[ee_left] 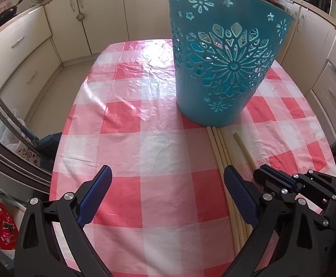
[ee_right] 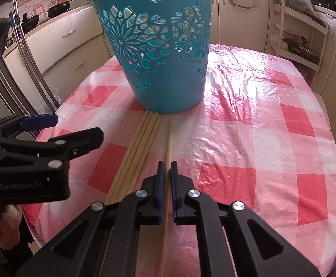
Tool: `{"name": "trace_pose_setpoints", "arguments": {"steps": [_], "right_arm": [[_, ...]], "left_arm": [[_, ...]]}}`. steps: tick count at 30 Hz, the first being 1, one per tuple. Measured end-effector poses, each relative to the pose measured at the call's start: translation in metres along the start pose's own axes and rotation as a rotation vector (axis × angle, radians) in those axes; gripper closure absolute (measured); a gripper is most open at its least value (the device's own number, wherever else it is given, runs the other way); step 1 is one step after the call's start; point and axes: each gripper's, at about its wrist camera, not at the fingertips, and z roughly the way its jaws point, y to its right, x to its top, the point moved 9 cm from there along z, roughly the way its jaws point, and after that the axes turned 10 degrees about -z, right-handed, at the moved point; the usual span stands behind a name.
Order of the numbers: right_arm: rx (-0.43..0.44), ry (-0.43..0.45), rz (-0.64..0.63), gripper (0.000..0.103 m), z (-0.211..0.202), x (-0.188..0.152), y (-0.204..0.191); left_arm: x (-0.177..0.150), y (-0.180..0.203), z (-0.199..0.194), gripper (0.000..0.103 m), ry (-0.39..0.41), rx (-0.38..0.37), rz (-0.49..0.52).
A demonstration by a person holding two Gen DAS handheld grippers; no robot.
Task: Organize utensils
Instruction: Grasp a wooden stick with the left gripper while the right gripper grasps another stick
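A single chopstick [ee_right: 169, 143] is clamped by the right gripper [ee_right: 167, 165] on the checked surface [ee_right: 260, 120], beside four loose chopsticks [ee_right: 140, 143] near the teal basket [ee_right: 158, 53], while the left gripper [ee_left: 166, 176] is held released.

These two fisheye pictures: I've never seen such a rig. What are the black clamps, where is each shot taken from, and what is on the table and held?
Each clamp is a hand-held two-finger gripper carrying its own camera that looks along its fingers.

The left camera shows the left gripper open, with nothing between its fingers. The right camera shows the right gripper shut on a single chopstick.

On the checked tablecloth stands a teal basket. A bundle of chopsticks lies in front of it, beside the gripped one.
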Motion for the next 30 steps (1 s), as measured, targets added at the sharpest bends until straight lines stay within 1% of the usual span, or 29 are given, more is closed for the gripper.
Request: {"name": "trace_pose_setpoints", "arguments": {"steps": [6, 12, 15, 21, 24, 25, 26, 30], "right_arm": [[0.031, 0.008, 0.035, 0.097, -0.002, -0.003, 0.004], [0.047, 0.009, 0.051, 0.097, -0.003, -0.004, 0.006], [0.05, 0.008, 0.054, 0.097, -0.003, -0.004, 0.007], [0.043, 0.011, 0.051, 0.097, -0.003, -0.003, 0.006], [0.044, 0.012, 0.051, 0.097, -0.003, -0.004, 0.006], [0.045, 0.012, 0.052, 0.097, -0.003, -0.004, 0.006], [0.046, 0.012, 0.053, 0.097, -0.003, -0.003, 0.006], [0.047, 0.011, 0.057, 0.097, -0.003, -0.003, 0.007]], "left_arm": [[0.0, 0.015, 0.014, 0.01, -0.019, 0.019, 0.031], [-0.005, 0.009, 0.028, 0.01, -0.054, 0.061, 0.018], [-0.005, 0.007, 0.029, 0.01, -0.053, 0.055, 0.007], [-0.001, 0.012, 0.031, 0.01, -0.044, 0.052, 0.016], [-0.001, 0.014, 0.031, 0.013, -0.035, 0.055, 0.028], [-0.002, 0.014, 0.031, 0.018, -0.038, 0.054, 0.034], [-0.003, 0.015, 0.033, 0.02, -0.051, 0.057, 0.04], [-0.003, 0.013, 0.033, 0.023, -0.056, 0.043, 0.03]]}}
